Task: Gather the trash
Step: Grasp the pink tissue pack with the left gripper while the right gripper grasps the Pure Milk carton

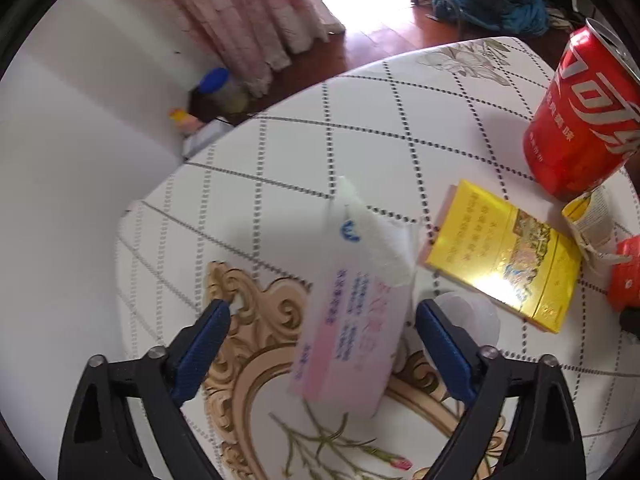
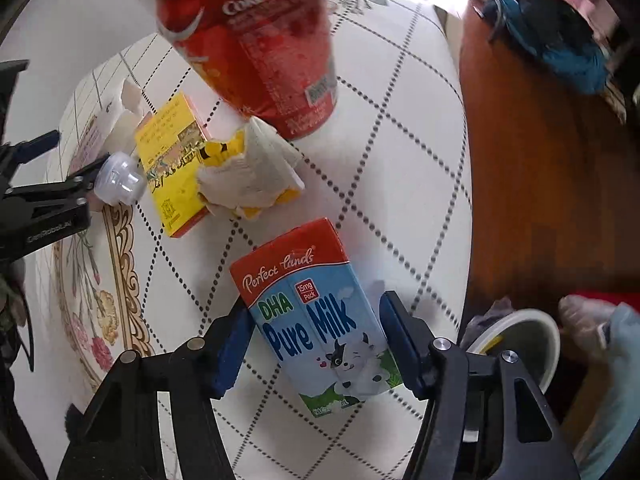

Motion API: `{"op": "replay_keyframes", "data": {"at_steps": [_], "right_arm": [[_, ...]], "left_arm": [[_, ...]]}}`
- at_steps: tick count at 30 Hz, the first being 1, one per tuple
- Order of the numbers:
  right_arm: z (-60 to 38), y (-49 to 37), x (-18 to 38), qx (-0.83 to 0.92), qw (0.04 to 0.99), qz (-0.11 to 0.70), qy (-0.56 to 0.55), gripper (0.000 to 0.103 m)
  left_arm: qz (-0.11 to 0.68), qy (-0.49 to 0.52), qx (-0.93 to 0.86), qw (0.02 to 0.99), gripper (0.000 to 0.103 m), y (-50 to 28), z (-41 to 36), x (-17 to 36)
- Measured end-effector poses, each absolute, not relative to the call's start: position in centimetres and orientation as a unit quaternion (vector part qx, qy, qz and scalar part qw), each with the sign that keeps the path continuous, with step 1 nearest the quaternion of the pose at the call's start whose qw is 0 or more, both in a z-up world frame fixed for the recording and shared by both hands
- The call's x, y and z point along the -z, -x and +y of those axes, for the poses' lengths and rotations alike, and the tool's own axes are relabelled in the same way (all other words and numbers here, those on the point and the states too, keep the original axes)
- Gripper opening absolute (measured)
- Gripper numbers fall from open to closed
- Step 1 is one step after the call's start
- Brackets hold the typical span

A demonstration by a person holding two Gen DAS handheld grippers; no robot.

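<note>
Dark-dotted diamond lines and a gold scroll pattern cover the white worktop (image 1: 304, 120) in front of you, with reddish wood floor (image 1: 384, 44) and a pink curtain (image 1: 248, 12) past its far edge; take the yellow box (image 1: 500, 256) as your landmark, lying flat near the middle of the worktop. Your left tongs (image 1: 322, 332) straddle a pale pink carton (image 1: 348, 336) that lies just left of the yellow box, its torn white end (image 1: 372, 232) pointing away from you; the blue pads (image 1: 208, 344) stand off both its sides with worktop showing in the gaps, so these tongs are open and grip nothing. A clear plastic cap (image 1: 468, 316) sits just beside the yellow box, against its near corner and close behind the right-hand pad. Beyond the yellow box, to its far right, a red soda can (image 1: 580, 120) stands upright; a crumpled yellow-and-white wrapper (image 2: 248, 176) rests at the box's right edge, between it and the can. Your right tongs (image 2: 312, 340) point down over a blue milk carton (image 2: 320, 320) with a red top, lying flat on the near-right side of the yellow box, well apart from it; the left pad (image 2: 236, 348) sits right against the carton's side; the right pad looks just clear of the other side, so I cannot tell if the grip is made. Off the worktop's edge, right of the milk carton, a round white bin rim (image 2: 520, 344) shows lower down, with a clear-gloved hand (image 2: 588, 320) near it.
</note>
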State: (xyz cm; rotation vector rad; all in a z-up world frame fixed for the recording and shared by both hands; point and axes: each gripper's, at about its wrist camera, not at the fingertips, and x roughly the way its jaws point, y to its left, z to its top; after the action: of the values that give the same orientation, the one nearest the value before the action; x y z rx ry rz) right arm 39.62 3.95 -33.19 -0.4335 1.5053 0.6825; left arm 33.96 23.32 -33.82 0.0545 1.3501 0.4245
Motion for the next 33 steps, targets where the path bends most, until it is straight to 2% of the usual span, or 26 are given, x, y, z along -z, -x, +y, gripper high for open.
{"op": "replay_keyframes", "data": {"at_steps": [2,7,11,16,23,31,33], "right_arm": [[3.5,-39.5,33.4,-0.299,0.655,0.668,0.186,0.065],[3.0,-38.9,33.6,-0.295,0.652,0.673,0.189,0.064],[2.4,-37.3,34.1,-0.294,0.650,0.677,0.184,0.063],[-0.8,-34.0,33.6,-0.285,0.646,0.694,0.140,0.063],[-6.1,-27.9,33.1,-0.271,0.644,0.709,0.101,0.063],[-8.8,-23.7,34.3,-0.253,0.643,0.710,0.135,0.064],[-8.4,-23.2,34.5,-0.254,0.636,0.711,0.157,0.072]], "left_arm": [[0.626,0.008,-0.189,0.756,0.047,-34.1,24.0,34.1],[0.625,0.071,-0.213,0.748,0.044,-32.4,24.2,33.5],[0.612,0.134,-0.248,0.739,0.044,-28.2,23.4,32.6],[0.592,0.198,-0.261,0.737,0.044,-21.0,19.6,31.2],[0.594,0.255,-0.256,0.719,0.044,-11.8,12.6,31.9],[0.597,0.207,-0.269,0.727,0.044,-10.2,8.3,32.7],[0.597,0.201,-0.271,0.728,0.044,-10.5,7.7,32.8]]}}
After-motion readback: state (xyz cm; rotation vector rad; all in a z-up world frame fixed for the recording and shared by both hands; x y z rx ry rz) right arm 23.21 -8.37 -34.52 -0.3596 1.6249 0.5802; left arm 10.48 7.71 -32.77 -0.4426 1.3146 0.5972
